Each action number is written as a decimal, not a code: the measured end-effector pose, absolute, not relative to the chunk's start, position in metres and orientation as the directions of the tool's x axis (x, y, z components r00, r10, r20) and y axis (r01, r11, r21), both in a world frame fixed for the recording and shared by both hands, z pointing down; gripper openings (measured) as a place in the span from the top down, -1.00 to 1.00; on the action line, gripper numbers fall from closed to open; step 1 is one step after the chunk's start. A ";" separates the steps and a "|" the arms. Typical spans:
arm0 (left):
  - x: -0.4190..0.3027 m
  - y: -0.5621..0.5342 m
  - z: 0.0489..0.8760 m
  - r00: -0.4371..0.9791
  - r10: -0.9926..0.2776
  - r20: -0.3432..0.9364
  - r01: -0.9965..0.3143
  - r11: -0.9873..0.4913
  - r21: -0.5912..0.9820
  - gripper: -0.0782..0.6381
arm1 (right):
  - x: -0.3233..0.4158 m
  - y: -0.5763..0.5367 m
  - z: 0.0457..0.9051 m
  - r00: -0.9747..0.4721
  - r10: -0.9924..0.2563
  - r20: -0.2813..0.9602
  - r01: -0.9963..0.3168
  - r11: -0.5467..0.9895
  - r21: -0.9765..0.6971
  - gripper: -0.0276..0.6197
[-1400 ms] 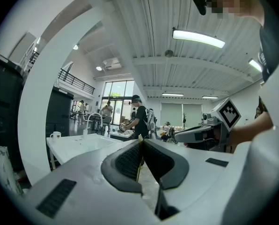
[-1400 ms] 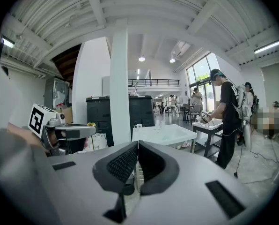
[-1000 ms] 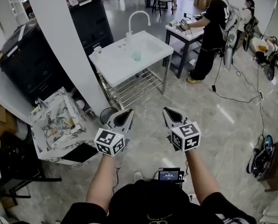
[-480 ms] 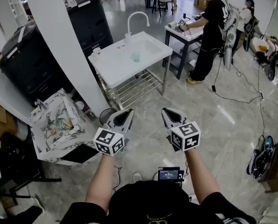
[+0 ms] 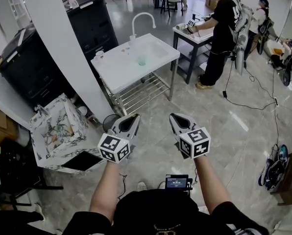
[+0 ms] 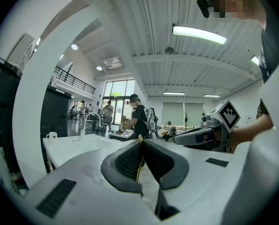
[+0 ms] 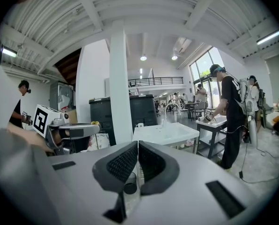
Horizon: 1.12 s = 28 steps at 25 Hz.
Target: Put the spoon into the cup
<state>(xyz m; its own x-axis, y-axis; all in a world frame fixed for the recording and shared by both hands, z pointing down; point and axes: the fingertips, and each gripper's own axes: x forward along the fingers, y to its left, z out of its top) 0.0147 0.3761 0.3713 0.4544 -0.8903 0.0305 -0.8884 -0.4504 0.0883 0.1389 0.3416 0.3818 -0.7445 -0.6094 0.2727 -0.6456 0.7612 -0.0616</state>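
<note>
Both tools, L tool (image 5: 131, 121) & R tool (image 5: 175, 121), pressed together w/ nothing pinched, are held well short of white counter (image 5: 117, 70) where greenish cup (image 5: 142, 60) sits; spoon not seen, so task looks unstarted.

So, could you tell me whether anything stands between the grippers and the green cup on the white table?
Nothing visible does. Only open floor lies between the left gripper, the right gripper and the table, where the cup stands unobstructed. I cannot make out the spoon.
</note>
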 end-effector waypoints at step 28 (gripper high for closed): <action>0.051 0.297 0.395 0.464 -0.884 0.057 -0.883 -0.456 0.110 0.74 | 0.189 0.271 0.408 -0.724 -0.621 0.301 -0.670 0.737 -0.091 0.71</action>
